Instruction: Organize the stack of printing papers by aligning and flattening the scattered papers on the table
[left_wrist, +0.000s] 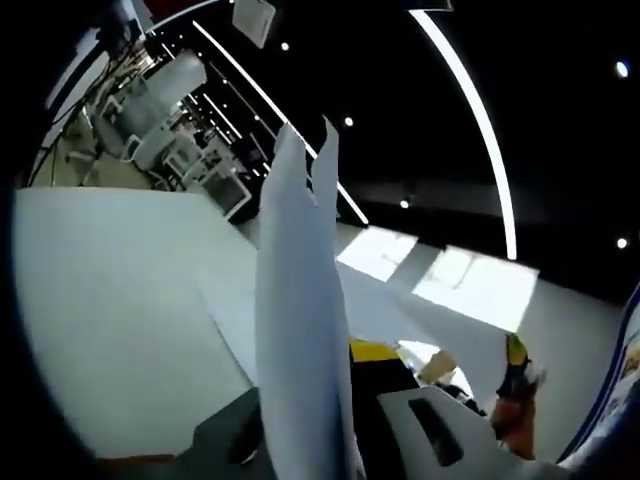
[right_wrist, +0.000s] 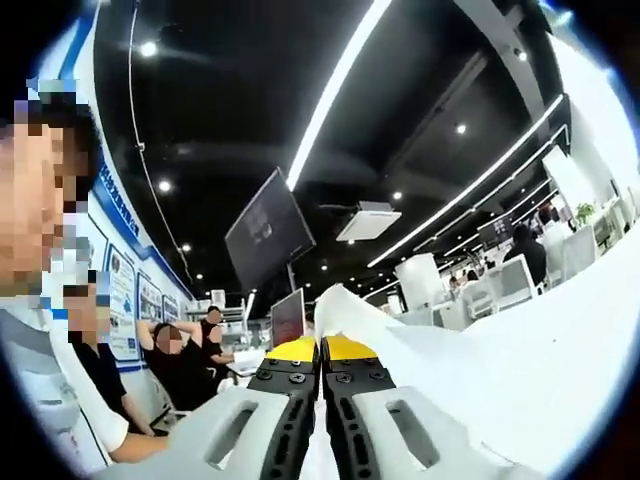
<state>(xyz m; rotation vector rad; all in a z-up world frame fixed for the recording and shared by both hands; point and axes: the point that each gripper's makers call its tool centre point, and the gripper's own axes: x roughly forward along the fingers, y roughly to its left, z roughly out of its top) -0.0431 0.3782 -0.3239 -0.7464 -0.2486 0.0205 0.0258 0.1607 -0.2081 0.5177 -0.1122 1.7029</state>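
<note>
White papers upright btwn L gripper fingers, R gripper clamped on papers

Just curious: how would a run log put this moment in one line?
left tool: shut on paper | right tool: shut on paper | paper: lifted, upright

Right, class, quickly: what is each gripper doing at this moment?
Left gripper: shut on the paper sheets.
Right gripper: shut on the paper sheets' edge.
</note>
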